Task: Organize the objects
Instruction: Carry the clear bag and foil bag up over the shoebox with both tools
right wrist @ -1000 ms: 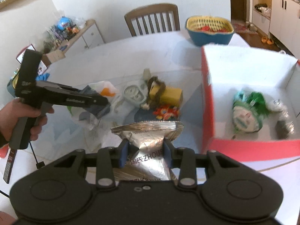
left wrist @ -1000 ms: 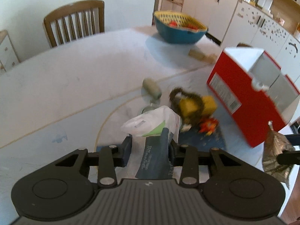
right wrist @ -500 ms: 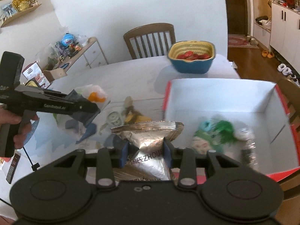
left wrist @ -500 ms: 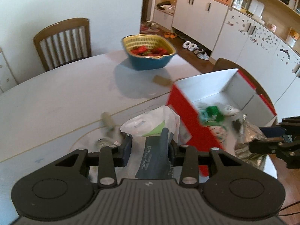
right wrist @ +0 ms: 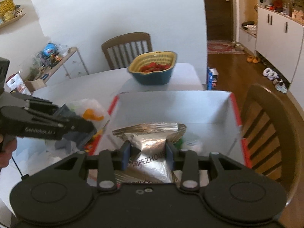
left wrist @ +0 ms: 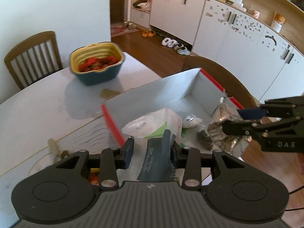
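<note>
furthest left of the red cardboard box with the white inside (left wrist: 193, 93), a small tan toy (left wrist: 53, 146) lies on the white table (left wrist: 38, 110), and beyond the box's far corner stands a blue bowl with a yellow mesh basket of red fruit (left wrist: 96, 64). at the box's near left wall the left gripper (left wrist: 152, 150) is clamped on a white plastic bag with a dark blue pouch inside (left wrist: 153, 133), which hangs just over that red edge. over the box's opening the right gripper (right wrist: 147, 150) pinches a crinkled silver foil snack bag (right wrist: 150, 136) at its waist. on the box floor lie a green-and-white wrapped item (left wrist: 185, 131) and what may be a small foil lump, too blurred to name.

the risk is the white plastic bag: let go here, it could catch on the red wall and slide out onto the table, since it is limp and only partly over the opening. the two grippers are near each other above the box, so lowering both together could knock one load loose. the foil bag is slick and held by a narrow pinch; a jerk could slip it.
</note>
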`<state>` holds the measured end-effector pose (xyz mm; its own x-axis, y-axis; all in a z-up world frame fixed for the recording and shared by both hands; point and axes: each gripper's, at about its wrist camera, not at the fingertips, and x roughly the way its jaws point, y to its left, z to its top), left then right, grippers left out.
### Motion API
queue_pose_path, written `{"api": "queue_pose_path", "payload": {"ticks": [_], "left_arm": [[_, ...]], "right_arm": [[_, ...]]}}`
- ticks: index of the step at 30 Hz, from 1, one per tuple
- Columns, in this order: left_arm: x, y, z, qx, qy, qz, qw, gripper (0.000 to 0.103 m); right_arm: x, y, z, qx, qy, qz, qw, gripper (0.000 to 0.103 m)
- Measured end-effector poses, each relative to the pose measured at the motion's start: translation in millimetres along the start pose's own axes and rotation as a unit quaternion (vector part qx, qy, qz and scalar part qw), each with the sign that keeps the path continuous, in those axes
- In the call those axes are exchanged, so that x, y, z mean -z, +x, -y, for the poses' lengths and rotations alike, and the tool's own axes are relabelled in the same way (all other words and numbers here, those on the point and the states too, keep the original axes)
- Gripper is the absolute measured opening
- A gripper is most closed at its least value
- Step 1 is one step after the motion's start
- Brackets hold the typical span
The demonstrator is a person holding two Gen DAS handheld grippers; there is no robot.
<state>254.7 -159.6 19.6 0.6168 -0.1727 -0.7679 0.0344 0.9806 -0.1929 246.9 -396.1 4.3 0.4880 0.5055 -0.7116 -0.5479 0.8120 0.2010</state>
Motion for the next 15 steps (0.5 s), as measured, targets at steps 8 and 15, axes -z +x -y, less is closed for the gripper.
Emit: {"api": "queue_pose_path", "payload": {"ticks": [8,15], "left_arm": [[-16.8,38.6,30.6,-0.009,0.023,-0.008,0.9997,0.038],[-23.1,79.6,40.4,-0.038,0.028,-0.027,0.9985,0.038]], "right_arm": [[-13.6,15.9,39.5,0.018,0.005,-0.008,1.000,0.036],[-26.5,52.6,60.8,0.035,-0.012,-0.018,0.999,0.036]]}}
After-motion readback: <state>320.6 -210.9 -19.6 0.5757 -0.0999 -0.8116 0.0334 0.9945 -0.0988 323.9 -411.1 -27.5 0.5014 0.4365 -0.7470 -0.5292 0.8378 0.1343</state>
